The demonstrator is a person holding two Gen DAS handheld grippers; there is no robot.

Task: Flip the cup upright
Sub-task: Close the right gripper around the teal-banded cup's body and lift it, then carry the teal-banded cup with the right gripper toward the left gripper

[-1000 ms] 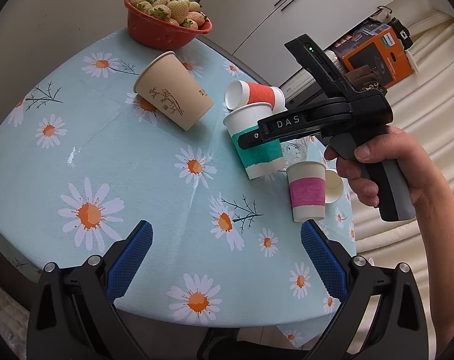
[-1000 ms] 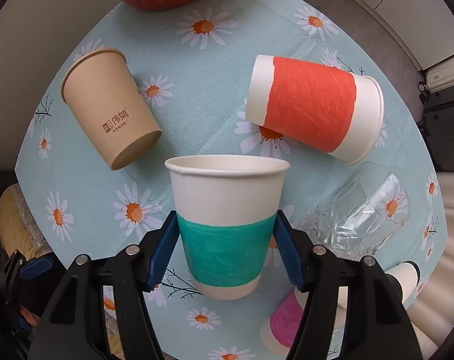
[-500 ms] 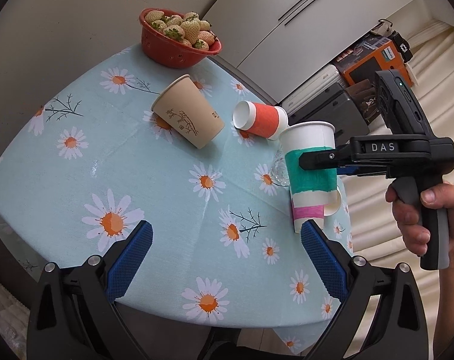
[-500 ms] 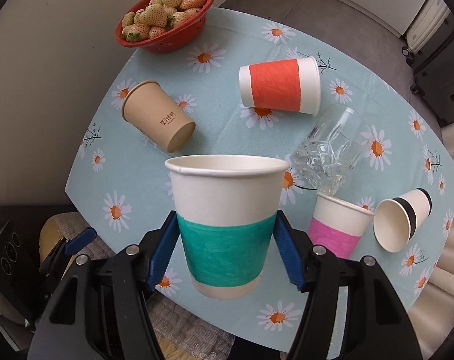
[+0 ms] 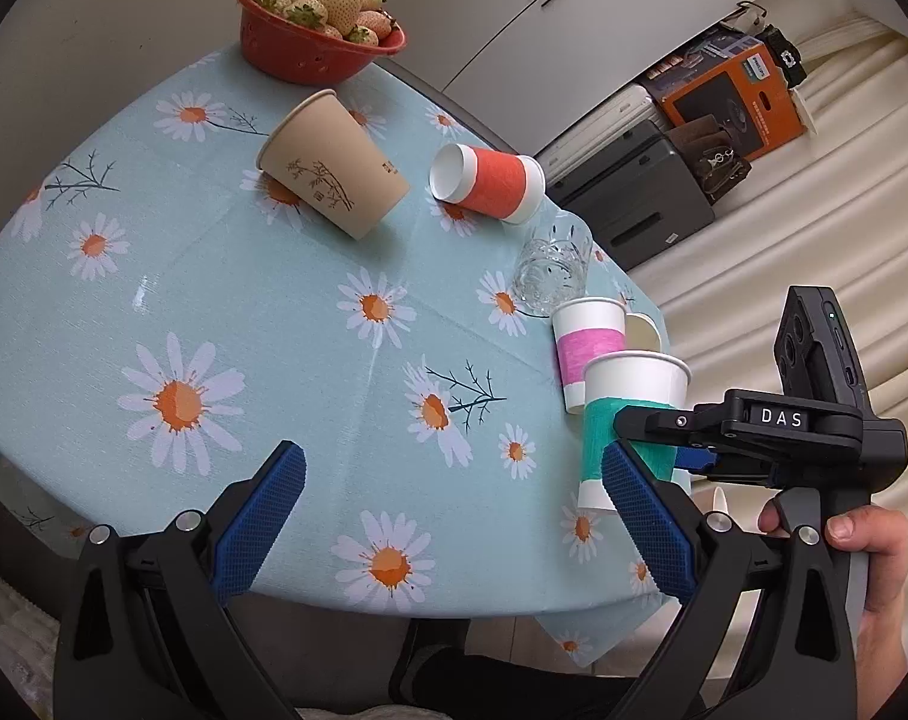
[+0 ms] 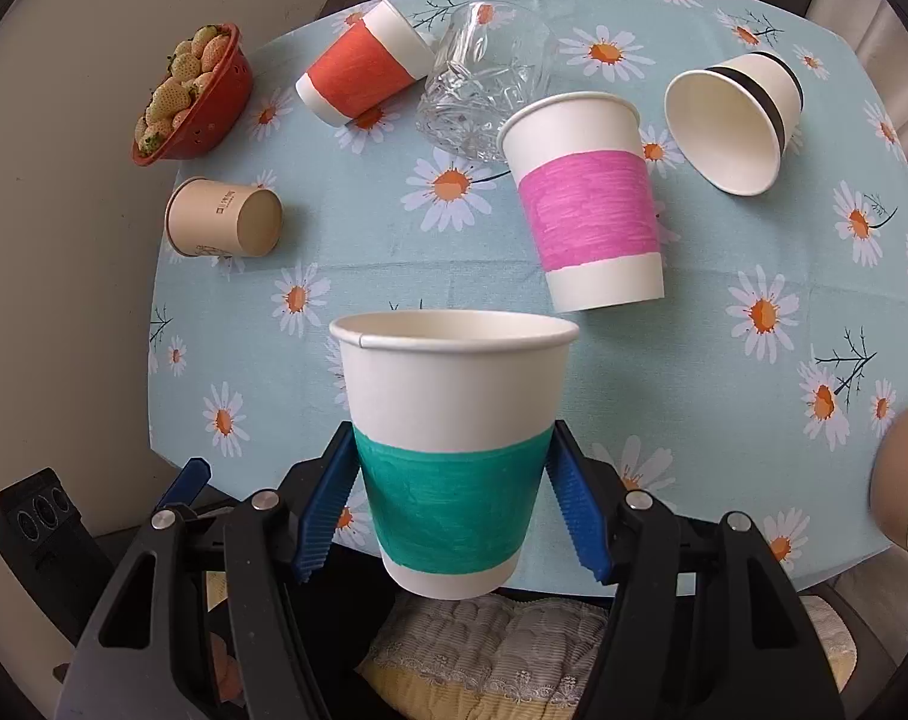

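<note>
My right gripper [image 6: 451, 507] is shut on a white paper cup with a teal band [image 6: 451, 450], held upright, mouth up, above the table's near edge. In the left wrist view the same teal cup [image 5: 625, 420] hangs in the right gripper [image 5: 664, 447] at the table's right front. My left gripper [image 5: 451, 531] is open and empty above the near table edge. A pink-banded cup [image 6: 592, 204] stands upright just beyond the teal one.
On the daisy tablecloth [image 5: 214, 312] lie a tan cup [image 5: 331, 165], an orange-banded cup [image 5: 487, 180] and a black-banded cup [image 6: 736, 120], all on their sides. A clear glass [image 5: 553, 267] stands mid-table. A red bowl of strawberries [image 5: 316, 30] sits at the far edge.
The right gripper has carried the teal cup back from the table's middle toward the near right edge and lower, keeping it upright. The left gripper stayed open.
</note>
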